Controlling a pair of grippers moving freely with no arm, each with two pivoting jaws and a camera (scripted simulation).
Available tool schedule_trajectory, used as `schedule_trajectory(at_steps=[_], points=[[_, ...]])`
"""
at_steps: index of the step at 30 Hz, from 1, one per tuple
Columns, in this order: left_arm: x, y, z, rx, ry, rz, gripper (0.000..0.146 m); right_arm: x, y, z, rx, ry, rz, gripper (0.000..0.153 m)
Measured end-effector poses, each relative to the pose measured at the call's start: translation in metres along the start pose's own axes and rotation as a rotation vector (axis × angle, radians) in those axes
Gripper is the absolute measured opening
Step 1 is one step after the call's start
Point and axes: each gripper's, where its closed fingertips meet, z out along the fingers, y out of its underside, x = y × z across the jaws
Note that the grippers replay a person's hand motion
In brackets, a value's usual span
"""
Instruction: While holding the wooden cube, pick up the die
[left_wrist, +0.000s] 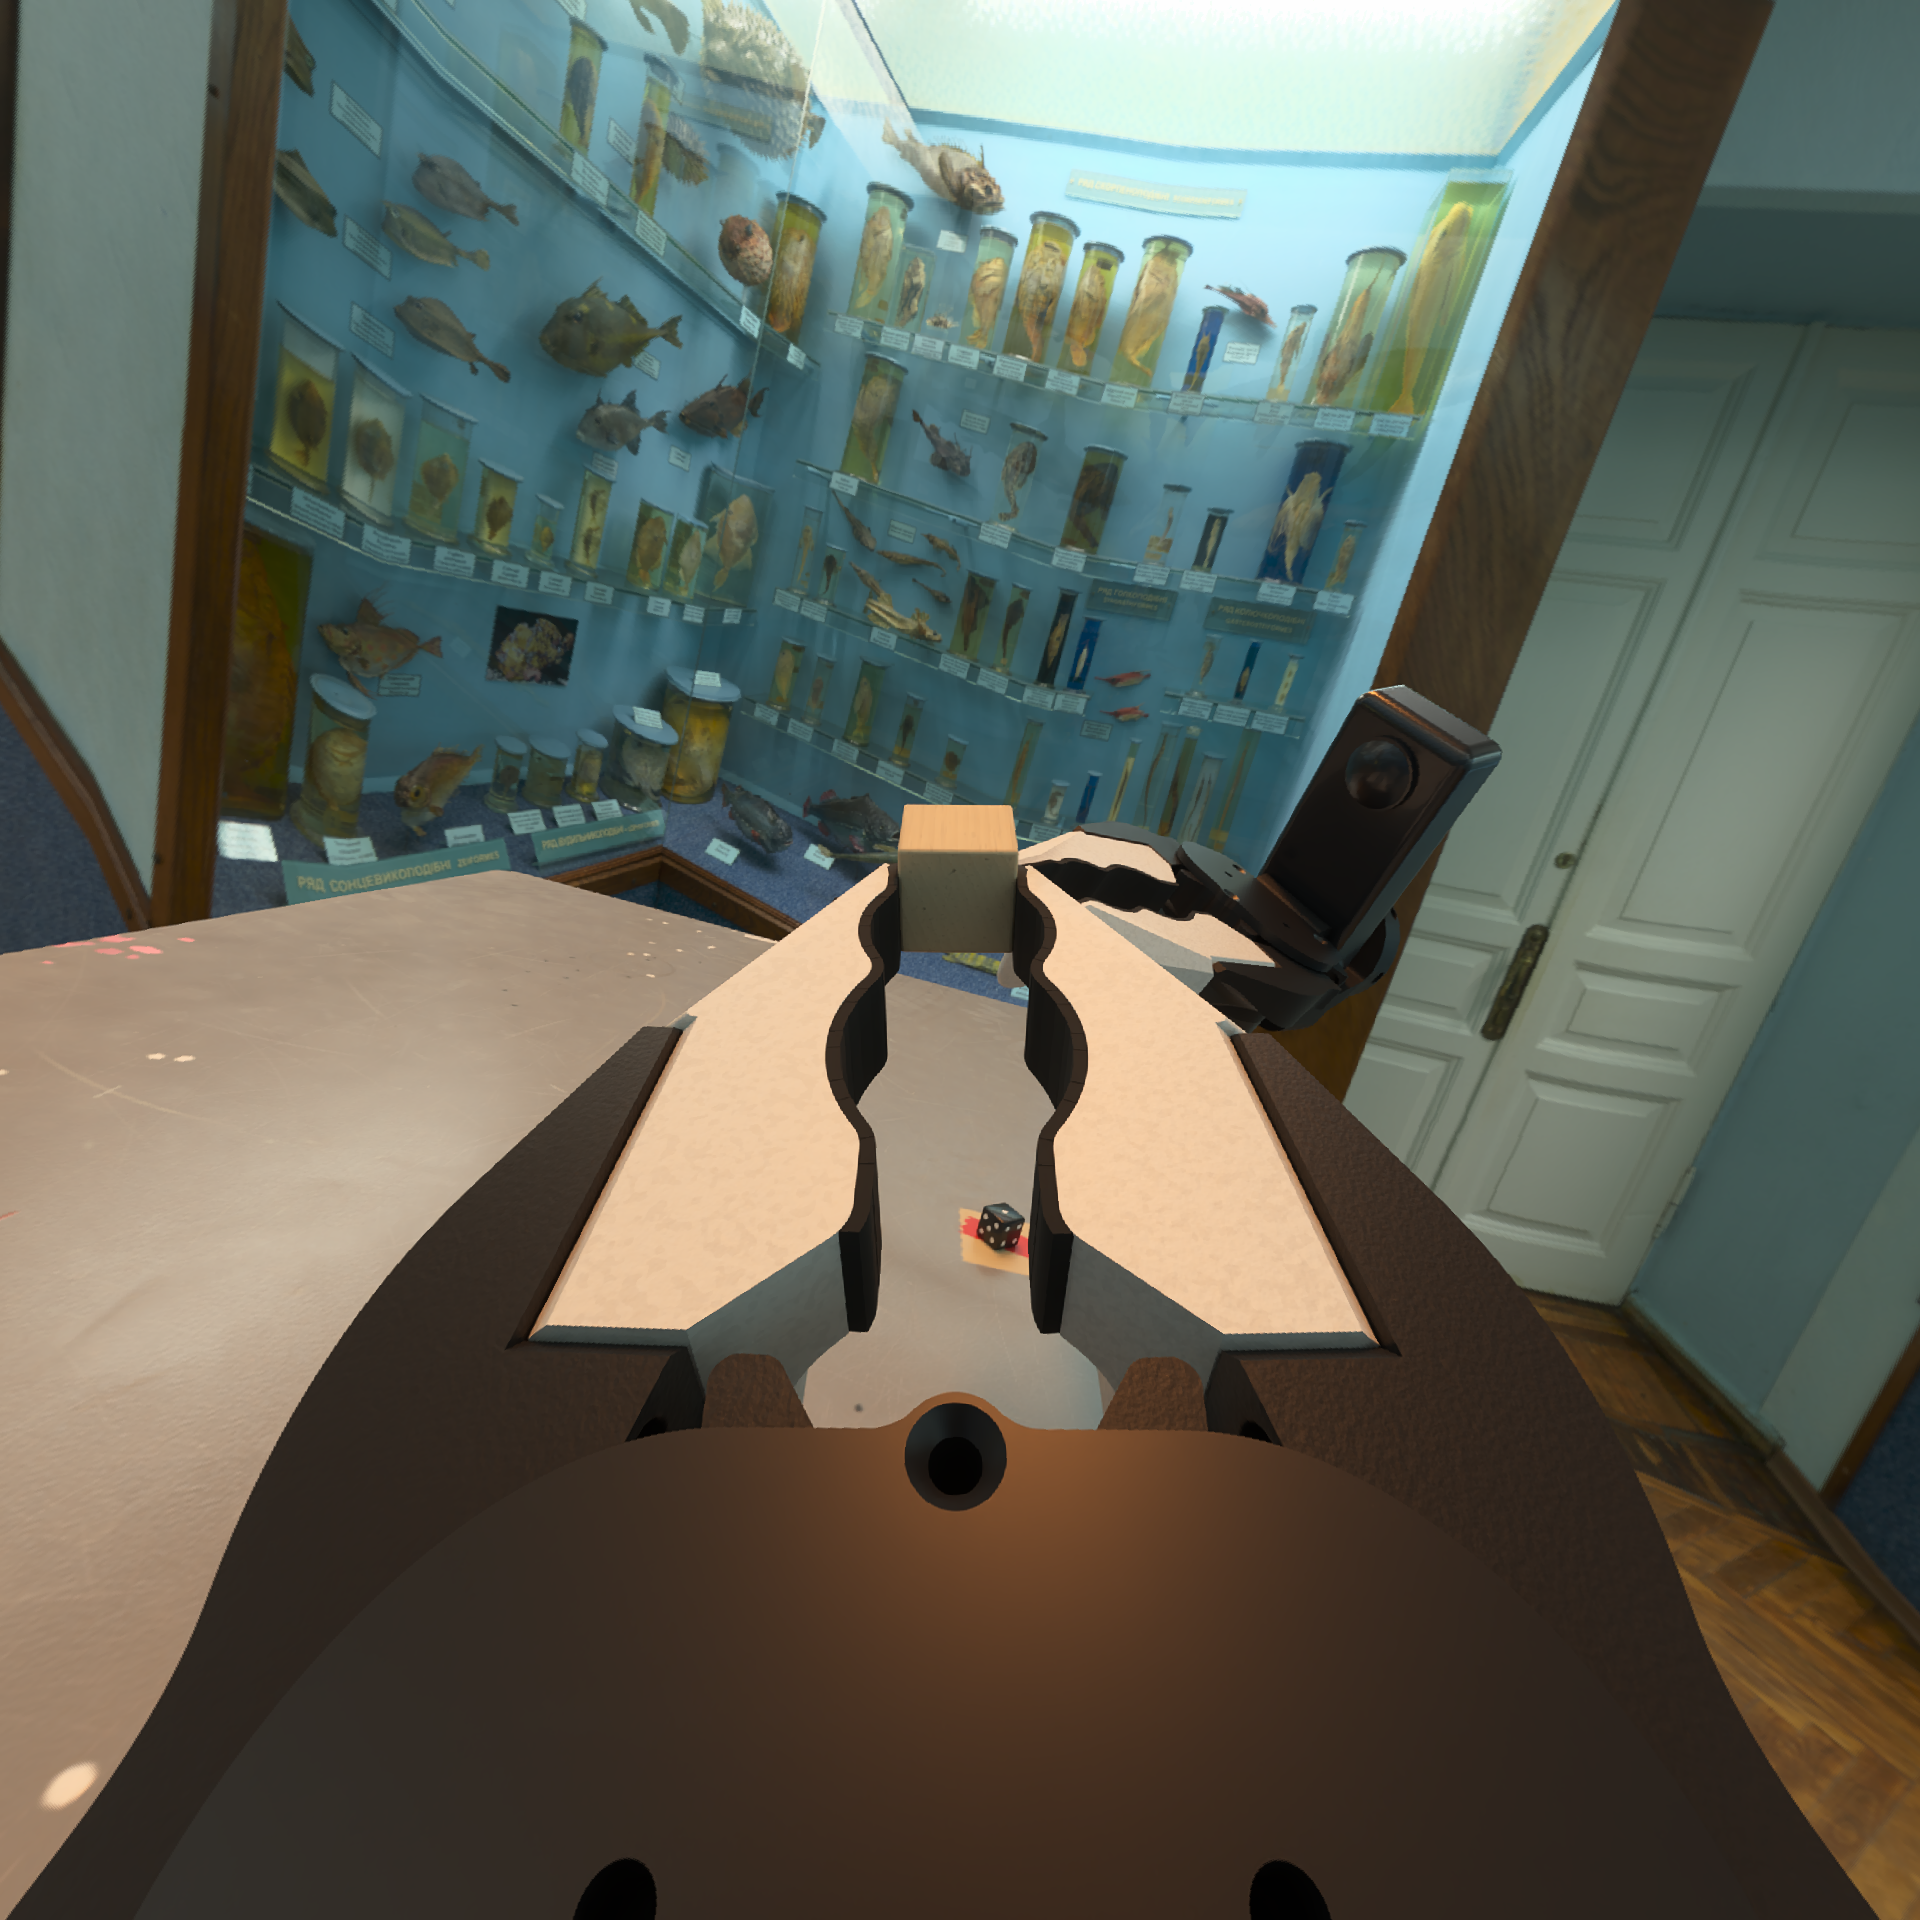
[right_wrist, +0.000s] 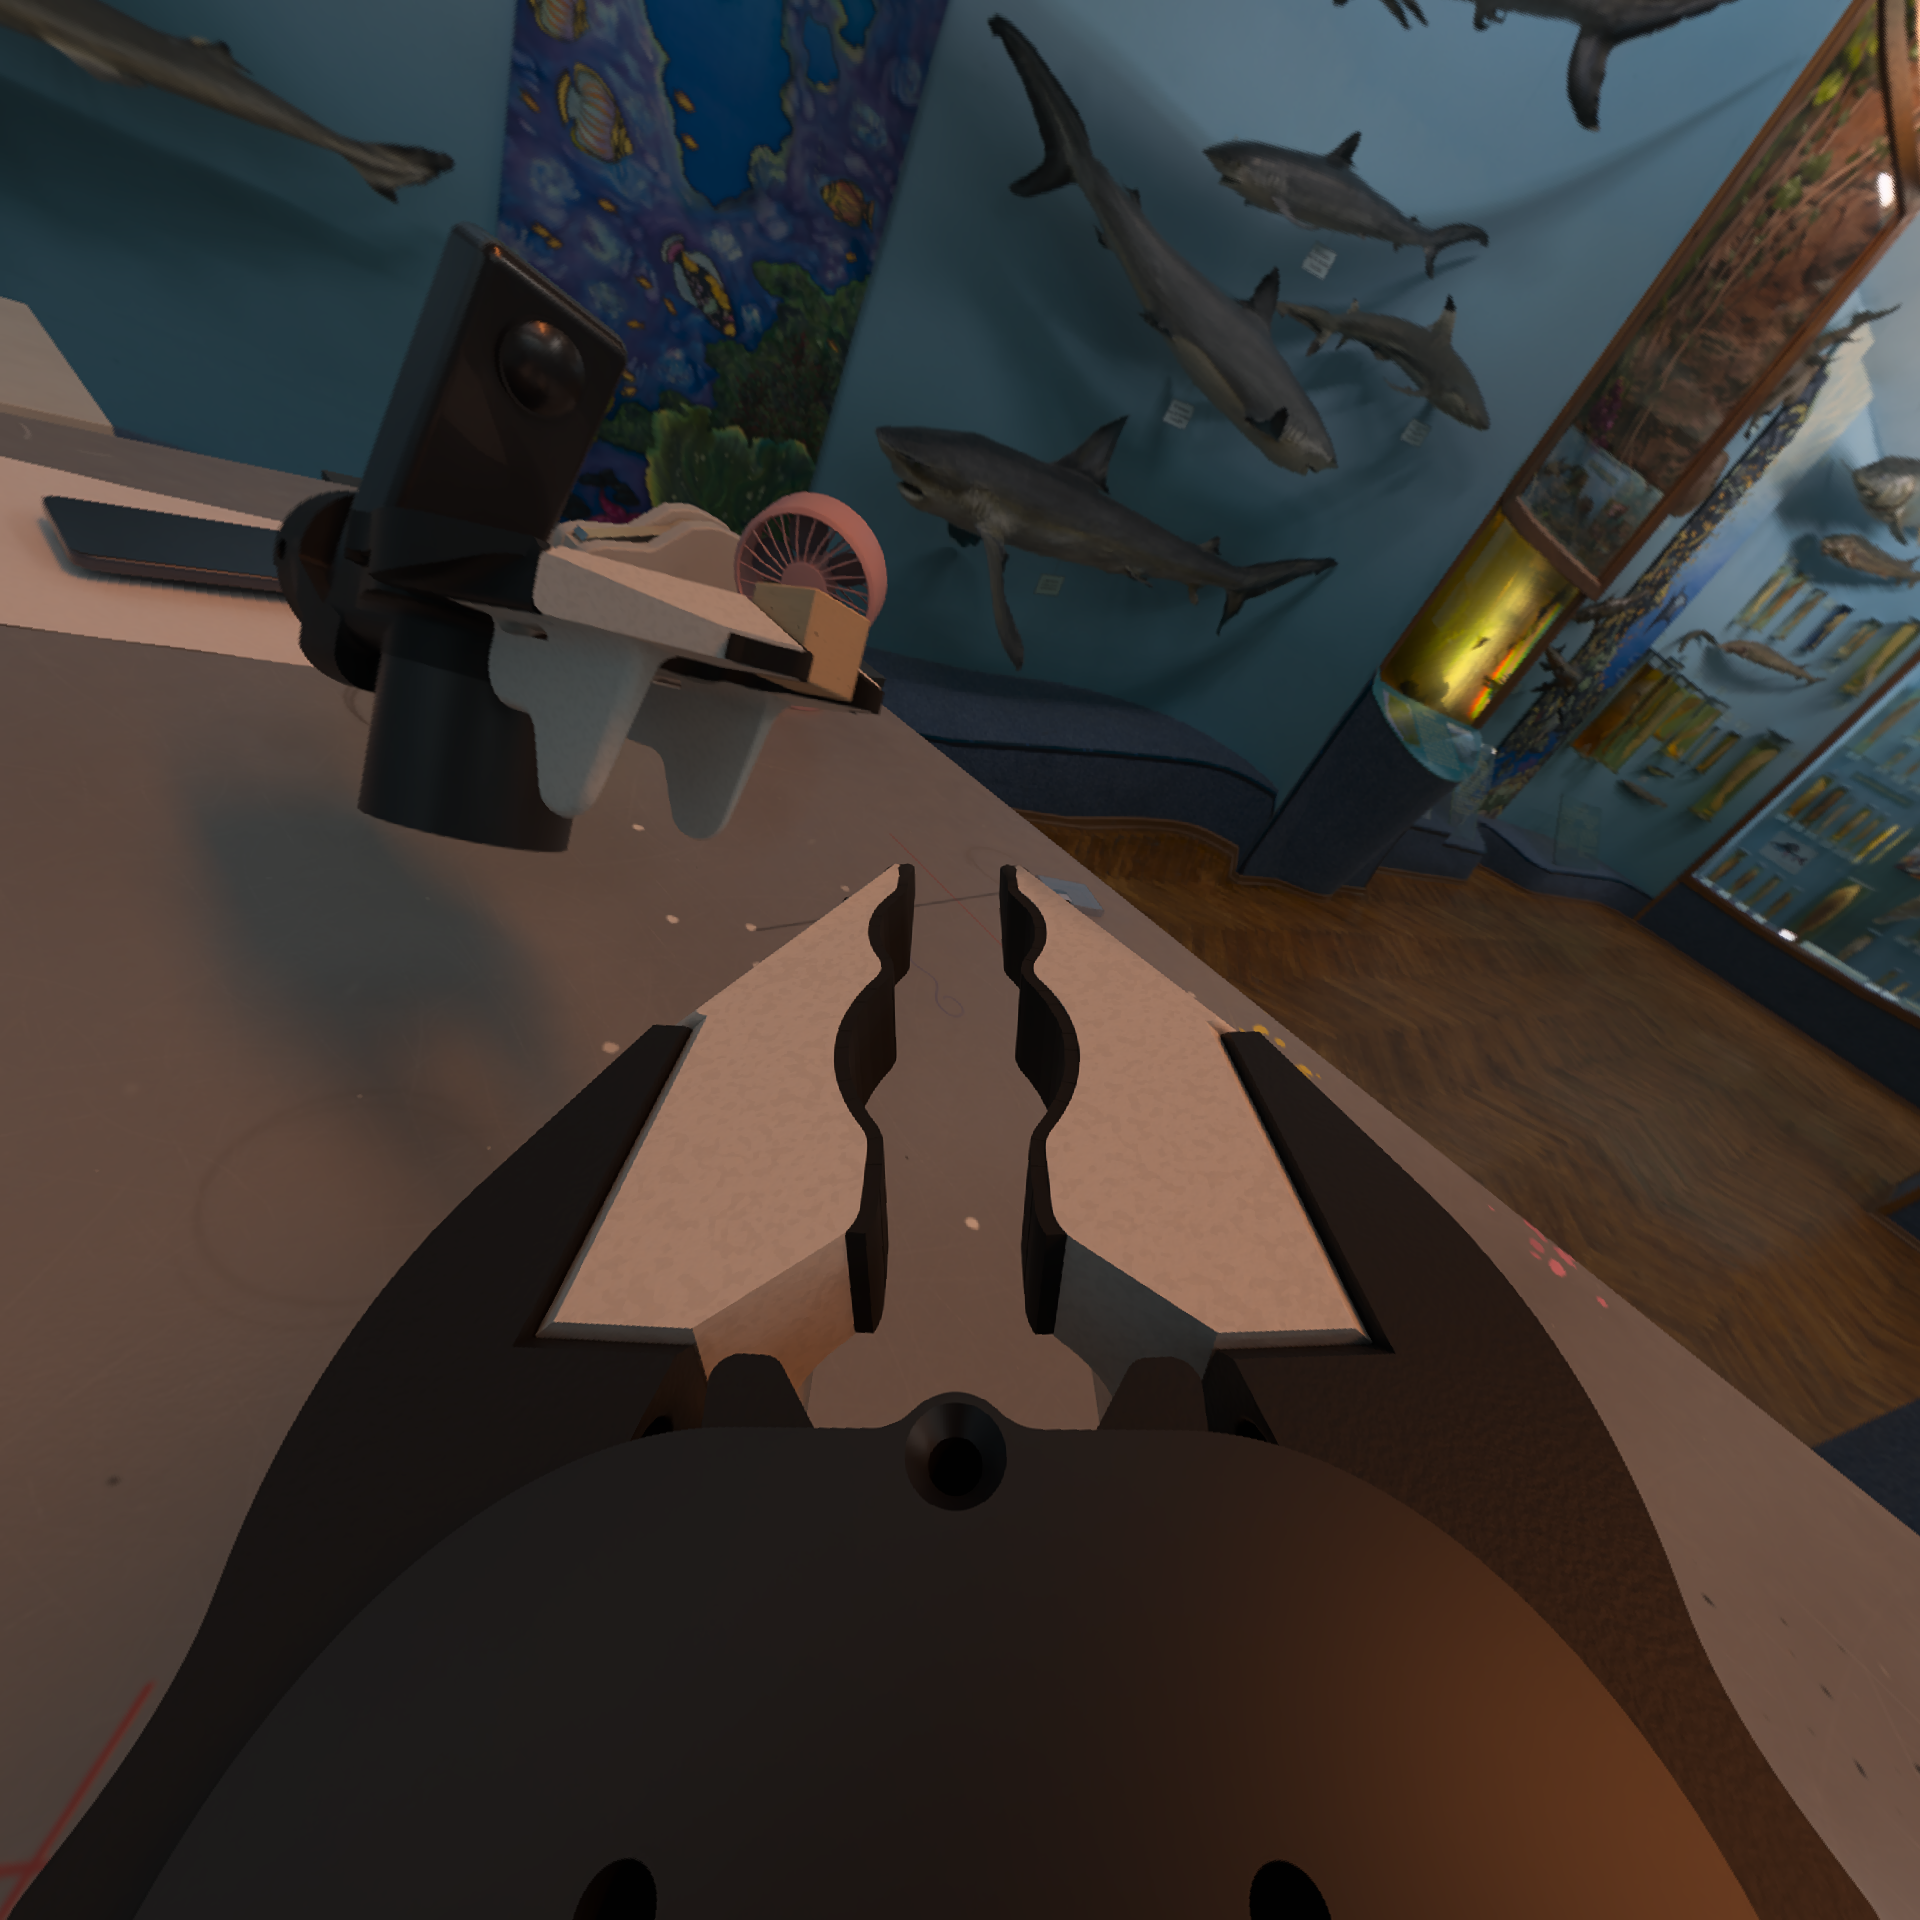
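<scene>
Die (left_wrist: 1000, 1227) half-hidden on table | left gripper (left_wrist: 956, 883) clamps wooden cube (left_wrist: 956, 878) | right gripper (right_wrist: 956, 904) parted, empty

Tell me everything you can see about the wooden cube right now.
The wooden cube is a small, pale, plain block with light wood grain and sharp edges. It sits level, pinched at the very tips of the left gripper, one finger on each side, its top standing above them. It is held clear above the table, touching nothing else. In the right wrist view it shows side-on, a pink wheel-like thing behind it.
</scene>
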Motion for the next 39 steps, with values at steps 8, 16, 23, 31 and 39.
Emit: schedule_trajectory(at_steps=[8,16,23,31,39], points=[[-0.001,-0.007,-0.009,0.021,0.008,0.003,0.020,0.013,0.011,-0.023,-0.054,0.047,-0.003,0.017],[-0.008,-0.012,-0.025,0.058,-0.001,-0.016,0.020,0.067,0.029,-0.099,-0.154,0.240,0.059,0.020],[-0.005,-0.012,-0.025,0.058,0.011,-0.011,0.020,0.074,0.074,-0.143,-0.369,0.229,0.189,0.021],[-0.013,-0.009,-0.025,0.051,-0.014,-0.052,0.020,0.037,0.133,-0.137,-0.540,0.048,0.377,0.024],[-0.010,-0.007,-0.021,0.045,0.008,-0.057,0.020,0.002,0.173,-0.147,-0.729,-0.110,0.437,0.025]])
